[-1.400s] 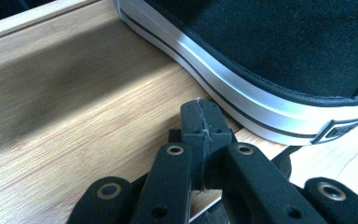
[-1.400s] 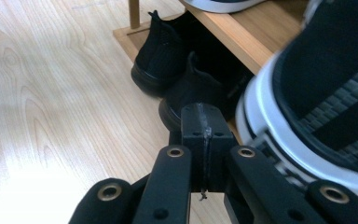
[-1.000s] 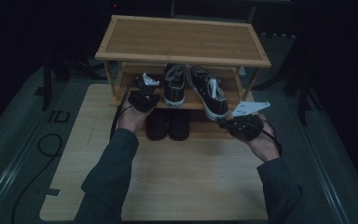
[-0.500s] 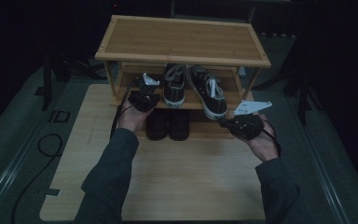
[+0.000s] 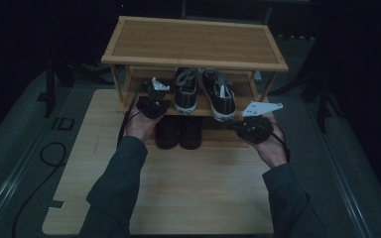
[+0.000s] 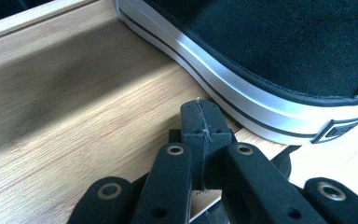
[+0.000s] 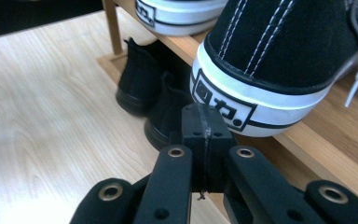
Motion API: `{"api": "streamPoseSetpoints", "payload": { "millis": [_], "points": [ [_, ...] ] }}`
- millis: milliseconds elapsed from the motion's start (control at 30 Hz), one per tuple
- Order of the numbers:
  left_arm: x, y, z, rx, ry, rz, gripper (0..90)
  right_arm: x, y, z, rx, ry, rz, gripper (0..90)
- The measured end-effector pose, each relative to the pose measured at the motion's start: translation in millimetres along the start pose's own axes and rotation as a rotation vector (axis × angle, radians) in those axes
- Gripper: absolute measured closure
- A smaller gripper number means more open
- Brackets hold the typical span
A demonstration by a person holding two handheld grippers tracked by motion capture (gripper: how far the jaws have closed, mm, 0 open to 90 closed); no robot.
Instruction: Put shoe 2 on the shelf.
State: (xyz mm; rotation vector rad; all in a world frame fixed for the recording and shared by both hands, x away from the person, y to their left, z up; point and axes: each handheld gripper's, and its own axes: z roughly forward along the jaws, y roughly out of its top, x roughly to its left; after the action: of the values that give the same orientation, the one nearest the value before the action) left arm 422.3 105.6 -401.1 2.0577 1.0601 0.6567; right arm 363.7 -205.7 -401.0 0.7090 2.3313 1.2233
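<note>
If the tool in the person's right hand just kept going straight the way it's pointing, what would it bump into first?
Most likely the heel of the black-and-white sneaker on the rack's middle shelf. The right tool, jaws shut and empty, points at its white heel patch from close by, though the exact gap is hard to judge.

high view: dim, murky, surroundings near black, rack (image 5: 193,42) top faintly lit | gripper views: bright, sharp mid-range, tongs at 6 o'clock soft | glare: washed-out table (image 7: 37,140) at 8 o'clock | shadow: band across shelf (image 6: 65,70) at 10 o'clock
</note>
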Motion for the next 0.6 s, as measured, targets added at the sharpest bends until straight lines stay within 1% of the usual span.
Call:
{"api": "streamPoseSetpoints", "payload": {
  "millis": [100,167,233,300,333,367,400,467,600],
  "points": [
    [0.3,0.0,0.1,-0.002,-0.004,-0.003,90.0,3.3,3.7,3.2,0.000,0.004,-0.004,90.0],
    [0.2,-0.1,0.1,-0.002,-0.003,-0.003,90.0,5.5,3.2,6.1,-0.001,0.007,-0.004,90.0],
    [0.3,-0.2,0.1,-0.003,-0.004,-0.004,90.0,7.8,1.3,11.2,0.011,0.010,-0.008,90.0],
    [0.3,-0.1,0.1,-0.002,-0.003,-0.002,90.0,8.8,-0.8,17.6,0.024,0.030,-0.002,90.0],
    [0.2,-0.2,0.1,-0.002,-0.003,-0.003,90.0,9.5,-1.4,19.9,0.024,0.025,0.001,90.0],
    [0.3,-0.2,0.1,-0.003,-0.004,-0.005,90.0,8.8,-1.1,20.9,0.018,0.019,0.015,90.0],
    [0.3,-0.1,0.1,-0.002,-0.003,-0.003,90.0,7.6,-0.6,21.9,0.012,0.027,0.024,90.0],
    [0.4,-0.2,0.1,-0.003,-0.005,-0.003,90.0,8.5,1.7,23.6,0.016,0.016,0.015,90.0],
    [0.4,-0.3,0.2,-0.005,-0.006,-0.005,90.0,10.5,8.0,25.4,0.005,0.013,0.010,90.0]
  ]
}}
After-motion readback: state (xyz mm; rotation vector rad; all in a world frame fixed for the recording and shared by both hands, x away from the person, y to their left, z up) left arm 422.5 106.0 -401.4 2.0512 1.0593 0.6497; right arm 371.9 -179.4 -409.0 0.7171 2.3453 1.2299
